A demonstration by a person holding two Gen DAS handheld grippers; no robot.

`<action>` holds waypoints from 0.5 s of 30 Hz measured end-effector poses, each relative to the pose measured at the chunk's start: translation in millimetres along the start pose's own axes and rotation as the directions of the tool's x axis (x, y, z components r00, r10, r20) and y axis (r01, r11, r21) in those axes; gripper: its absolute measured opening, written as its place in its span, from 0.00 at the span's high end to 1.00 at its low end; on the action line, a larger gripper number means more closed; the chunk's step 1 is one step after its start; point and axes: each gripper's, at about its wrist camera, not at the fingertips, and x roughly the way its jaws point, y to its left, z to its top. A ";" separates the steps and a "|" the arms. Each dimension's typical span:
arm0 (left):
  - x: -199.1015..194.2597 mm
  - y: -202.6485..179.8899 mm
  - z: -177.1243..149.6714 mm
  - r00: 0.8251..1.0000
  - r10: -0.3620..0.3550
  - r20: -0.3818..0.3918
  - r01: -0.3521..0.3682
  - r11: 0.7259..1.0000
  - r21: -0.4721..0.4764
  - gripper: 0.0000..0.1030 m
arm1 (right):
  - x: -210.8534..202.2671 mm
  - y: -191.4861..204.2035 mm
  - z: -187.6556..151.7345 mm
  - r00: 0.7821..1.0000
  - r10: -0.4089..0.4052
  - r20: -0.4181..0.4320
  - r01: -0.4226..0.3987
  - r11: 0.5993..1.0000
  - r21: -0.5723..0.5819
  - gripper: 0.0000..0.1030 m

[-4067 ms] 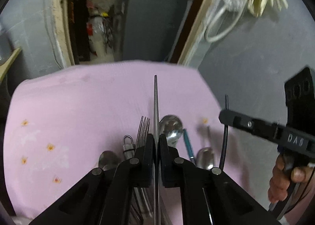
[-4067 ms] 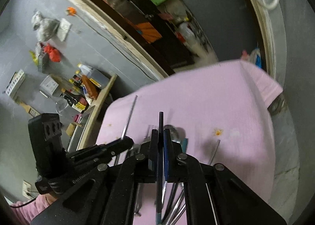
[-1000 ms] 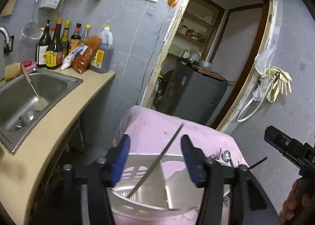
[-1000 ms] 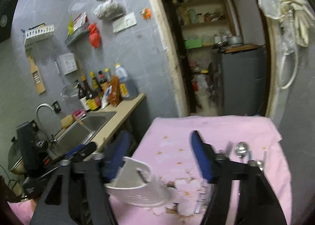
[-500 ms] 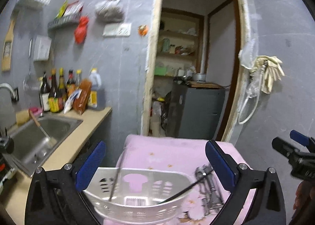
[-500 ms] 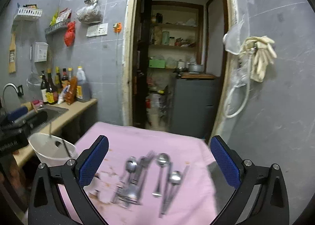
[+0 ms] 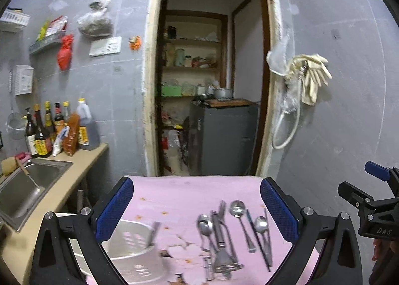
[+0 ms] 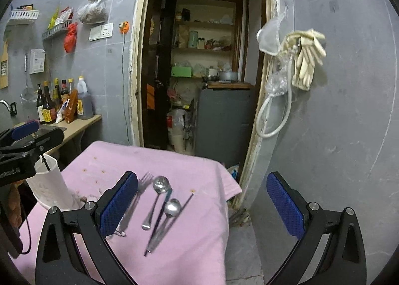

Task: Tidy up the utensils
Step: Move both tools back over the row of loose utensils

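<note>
both the left claw [image 7: 197,212] and right claw [image 8: 202,205] are held wide and empty. a few pieces (blurred) are stood in the white holder [image 7: 134,250] at lower left; spoons, fork and others [image 7: 224,230] are left on the pink surface [image 7: 179,192] at lower centre.

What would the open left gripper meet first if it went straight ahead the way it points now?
Probably the pink cloth on the table, near the loose spoons; the left gripper points slightly downward at them, though depth is unclear.

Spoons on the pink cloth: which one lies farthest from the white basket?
The smaller spoon at the right end of the row, beside the chopsticks. The long-handled spoon and the left spoon both lie closer to the white basket.
</note>
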 end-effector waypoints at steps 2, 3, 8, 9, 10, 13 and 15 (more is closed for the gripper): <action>8.6 -12.5 -0.9 1.000 -0.017 -0.020 0.018 1.000 0.013 0.01 | 8.4 -10.9 -3.7 1.000 0.024 -0.013 -0.024 1.000 0.011 0.02; 12.5 -16.3 -1.0 0.999 -0.023 -0.029 0.023 1.000 0.018 0.01 | 13.2 -15.5 -6.3 0.999 0.028 -0.020 -0.028 1.000 0.014 0.02; 40.1 -32.8 1.1 0.996 -0.062 -0.070 0.064 0.998 0.022 0.01 | 42.7 -29.6 -18.0 0.995 0.081 -0.059 -0.078 0.996 0.053 0.02; 47.6 -35.8 1.1 0.995 -0.062 -0.081 0.064 0.998 0.022 0.01 | 52.9 -32.3 -20.8 0.993 0.095 -0.072 -0.091 0.994 0.066 0.03; 54.5 -37.9 0.3 0.994 -0.064 -0.091 0.067 0.998 0.021 0.01 | 59.0 -34.0 -23.7 0.991 0.105 -0.079 -0.099 0.992 0.074 0.06; 73.8 -43.1 -3.7 0.990 -0.068 -0.122 0.071 0.997 0.016 0.01 | 87.1 -36.2 -35.0 0.982 0.141 -0.125 -0.128 0.987 0.102 0.22; 87.4 -44.6 -9.5 0.987 -0.068 -0.146 0.070 0.997 0.008 0.01 | 105.2 -37.9 -43.3 0.974 0.162 -0.159 -0.142 0.982 0.125 0.32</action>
